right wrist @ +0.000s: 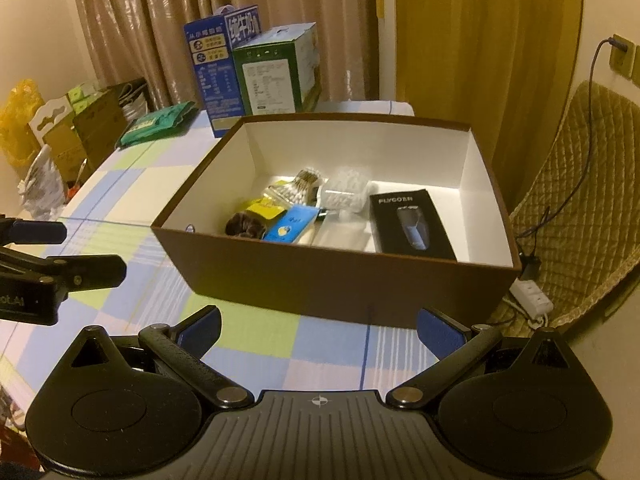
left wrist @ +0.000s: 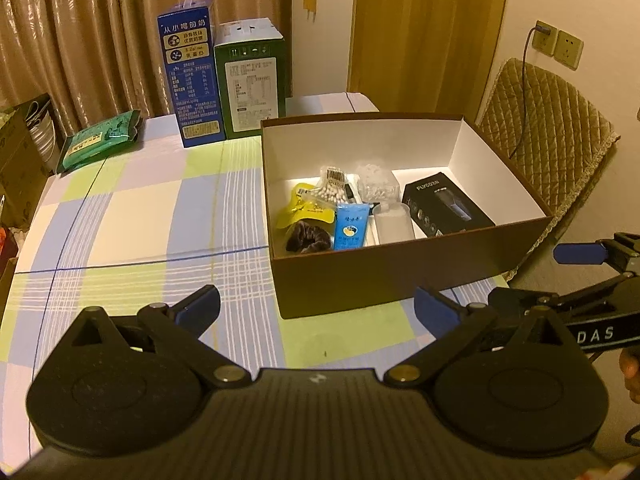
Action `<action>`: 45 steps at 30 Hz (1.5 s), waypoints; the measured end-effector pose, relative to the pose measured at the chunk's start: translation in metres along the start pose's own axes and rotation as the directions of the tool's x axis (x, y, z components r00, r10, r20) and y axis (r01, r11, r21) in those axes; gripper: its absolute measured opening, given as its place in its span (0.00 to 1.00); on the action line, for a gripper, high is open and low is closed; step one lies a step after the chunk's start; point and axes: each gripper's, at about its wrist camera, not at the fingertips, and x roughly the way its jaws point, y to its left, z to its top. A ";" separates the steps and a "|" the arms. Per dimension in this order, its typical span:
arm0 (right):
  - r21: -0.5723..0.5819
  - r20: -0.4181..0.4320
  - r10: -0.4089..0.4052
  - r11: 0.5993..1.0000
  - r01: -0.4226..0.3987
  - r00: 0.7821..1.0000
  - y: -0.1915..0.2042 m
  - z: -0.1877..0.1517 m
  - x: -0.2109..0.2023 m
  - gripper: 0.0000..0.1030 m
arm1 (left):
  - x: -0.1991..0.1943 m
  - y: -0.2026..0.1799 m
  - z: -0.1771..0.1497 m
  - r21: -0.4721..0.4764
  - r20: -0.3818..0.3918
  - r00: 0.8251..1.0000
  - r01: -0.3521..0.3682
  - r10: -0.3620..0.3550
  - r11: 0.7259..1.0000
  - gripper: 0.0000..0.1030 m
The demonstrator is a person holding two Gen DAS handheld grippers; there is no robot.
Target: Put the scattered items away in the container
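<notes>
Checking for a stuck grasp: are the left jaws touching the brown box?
Apart. In the left wrist view the left gripper is open and empty, with checked tablecloth visible between its fingers and the brown box.

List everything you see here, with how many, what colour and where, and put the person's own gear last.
Storage box: one, brown outside, white inside, on the table.
Black product box: one, inside the storage box, right side.
Blue tube: one, inside, near the front wall.
Yellow pouch: one, inside, left.
Dark scrunchie: one, inside, front left corner.
Cotton swab packs: two, clear, inside, toward the back.
Clear cup: one, inside, centre.
Milk cartons: two, blue and green, behind the storage box.
Green packet: one, far left of the table.
Tablecloth: one, checked blue, green and white.
Chair: one, tan quilted, right.
Left tongs: open, empty.
Right tongs: open, empty.
</notes>
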 end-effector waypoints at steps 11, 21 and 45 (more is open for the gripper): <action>0.004 -0.028 -0.009 1.000 0.009 1.000 0.000 -0.019 -0.002 0.98 | 0.002 -0.008 -0.013 0.009 -0.033 0.999 -0.010 0.010 1.000 0.99; 0.023 -0.044 -0.006 1.000 0.007 0.999 -0.003 -0.025 -0.001 0.98 | 0.006 -0.010 -0.018 0.014 -0.060 0.998 -0.020 0.020 1.000 0.99; 0.029 -0.090 -0.009 1.000 0.011 0.996 -0.003 -0.035 0.006 0.98 | 0.015 -0.012 -0.031 0.006 -0.108 0.994 -0.018 0.019 1.000 0.99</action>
